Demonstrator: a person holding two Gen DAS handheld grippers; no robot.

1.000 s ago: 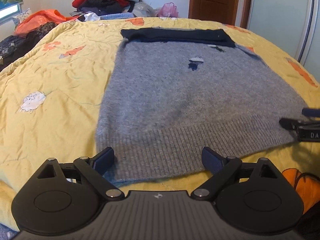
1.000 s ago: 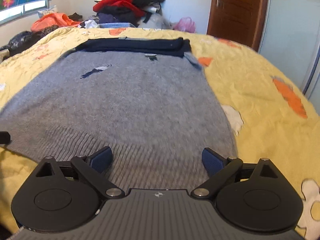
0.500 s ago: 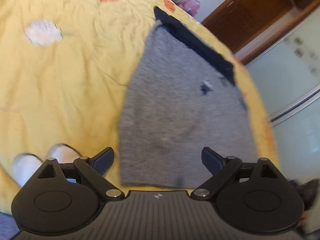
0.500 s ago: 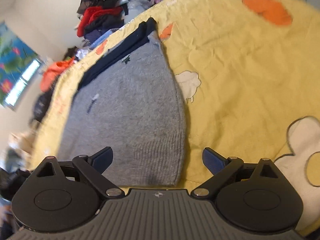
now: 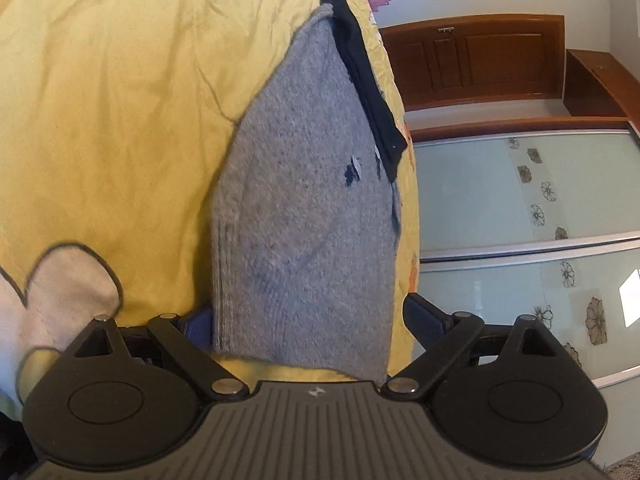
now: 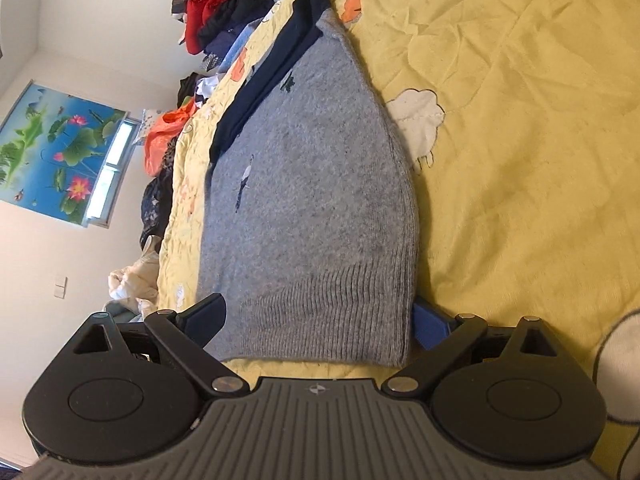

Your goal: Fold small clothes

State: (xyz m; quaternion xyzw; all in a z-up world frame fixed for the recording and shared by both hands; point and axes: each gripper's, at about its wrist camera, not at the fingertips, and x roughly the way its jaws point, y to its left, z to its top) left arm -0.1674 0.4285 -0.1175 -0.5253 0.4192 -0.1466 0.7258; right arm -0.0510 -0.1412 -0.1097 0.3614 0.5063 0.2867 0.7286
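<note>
Left wrist view: rolled sideways, low over the bed (image 5: pixel 100 120), close behind its tongs (image 5: pixel 308 320), facing along the grey sweater (image 5: pixel 304 220) toward a wooden door (image 5: pixel 480 60).

Right wrist view: rolled the opposite way, equally close, facing a clothes pile (image 6: pixel 216 12).

Shared: sweater, yellow bedcover.

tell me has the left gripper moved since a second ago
Yes. The left gripper has rolled sideways and closed in on the grey sweater; its open jaws now straddle the hem corner.

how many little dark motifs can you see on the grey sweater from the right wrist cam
2. One dark motif sits near the navy band at the far end of the grey sweater; the other motif lies lower, toward the sweater's left edge. More may be hidden underneath.
</note>
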